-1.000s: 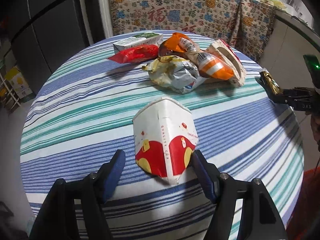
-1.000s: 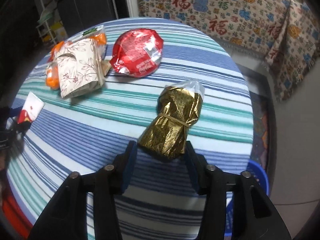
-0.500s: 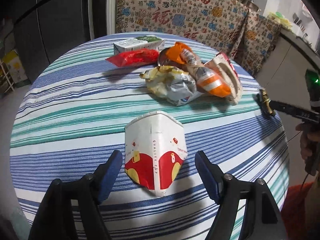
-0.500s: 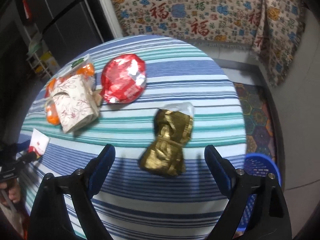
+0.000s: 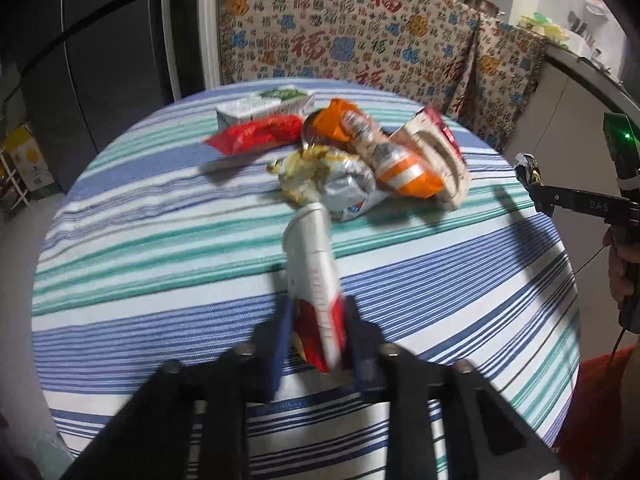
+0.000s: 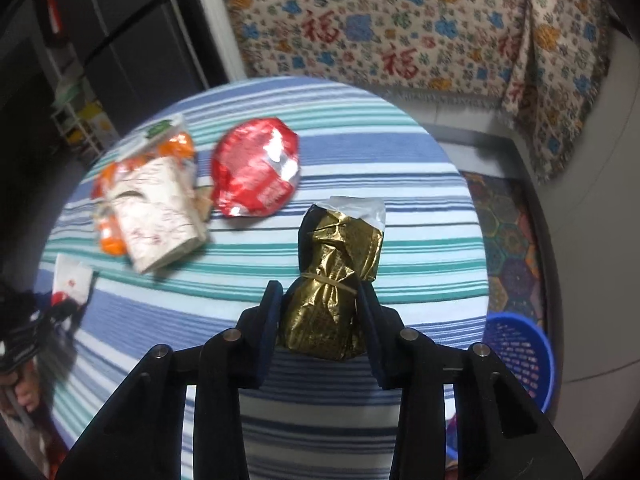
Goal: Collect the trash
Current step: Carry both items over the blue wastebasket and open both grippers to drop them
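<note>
My left gripper (image 5: 318,334) is shut on a flattened white and red paper cup (image 5: 314,276) and holds it above the striped round table (image 5: 160,264). My right gripper (image 6: 320,312) is shut on a gold foil packet (image 6: 334,284) tied with a rubber band, lifted over the table's near edge. A pile of wrappers lies mid-table: a crumpled silver bag (image 5: 324,180), an orange bag (image 5: 384,152), a red packet (image 5: 256,134) and a white carton (image 5: 264,106). The right view shows a red foil bag (image 6: 256,172) and a floral paper bag (image 6: 156,208).
A blue plastic basket (image 6: 520,352) stands on the floor to the right of the table. A patterned cloth (image 5: 360,36) hangs behind the table. A dark fridge (image 5: 80,60) is at the back left. The right gripper also shows in the left view (image 5: 532,184).
Both grippers have closed from open. The left one now squeezes the paper cup edge-on and has lifted it. The right one has closed on the gold packet and raised it.
</note>
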Available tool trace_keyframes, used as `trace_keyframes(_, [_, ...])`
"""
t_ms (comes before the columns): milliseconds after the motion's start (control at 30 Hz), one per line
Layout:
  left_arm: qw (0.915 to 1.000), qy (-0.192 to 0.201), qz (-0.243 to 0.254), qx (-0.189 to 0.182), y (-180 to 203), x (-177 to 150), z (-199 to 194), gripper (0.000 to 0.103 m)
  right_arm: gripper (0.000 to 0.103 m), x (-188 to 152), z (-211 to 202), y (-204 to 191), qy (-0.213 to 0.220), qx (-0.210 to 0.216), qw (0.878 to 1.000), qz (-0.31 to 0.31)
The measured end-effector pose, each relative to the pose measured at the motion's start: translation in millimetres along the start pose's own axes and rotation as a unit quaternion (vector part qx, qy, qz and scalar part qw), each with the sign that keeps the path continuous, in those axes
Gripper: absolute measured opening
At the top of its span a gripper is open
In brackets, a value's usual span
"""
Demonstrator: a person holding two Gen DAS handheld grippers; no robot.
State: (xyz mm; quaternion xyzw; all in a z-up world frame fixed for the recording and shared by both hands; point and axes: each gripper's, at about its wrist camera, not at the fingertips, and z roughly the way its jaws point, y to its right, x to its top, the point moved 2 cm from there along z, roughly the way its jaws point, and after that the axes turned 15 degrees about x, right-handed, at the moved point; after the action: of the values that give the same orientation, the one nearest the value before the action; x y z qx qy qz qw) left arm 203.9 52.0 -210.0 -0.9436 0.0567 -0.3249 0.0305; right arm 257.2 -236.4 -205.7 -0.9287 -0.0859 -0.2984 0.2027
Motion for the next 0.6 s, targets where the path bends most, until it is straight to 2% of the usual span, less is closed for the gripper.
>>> trace_keyframes(133, [0.9998,0.017,0.0,-0.006,4.4,4.0,-9.6,0.02,0.038,-7.0,-6.6,-4.3,0.003,0.023,1.0,-0.004])
trace_keyframes(300, [0.9995,0.019,-0.004,-0.024,15.3,6.4,-14.6,0.02,0.038,-15.4,-10.0,-4.3,-0.003,0.037,0.999,-0.003])
trace_keyframes(600, [0.996,0.023,0.022,-0.084,74.0,18.3,-35.9,0.02,0.039,-23.8,-23.6,0.7,-0.007,0.053,0.999,-0.008])
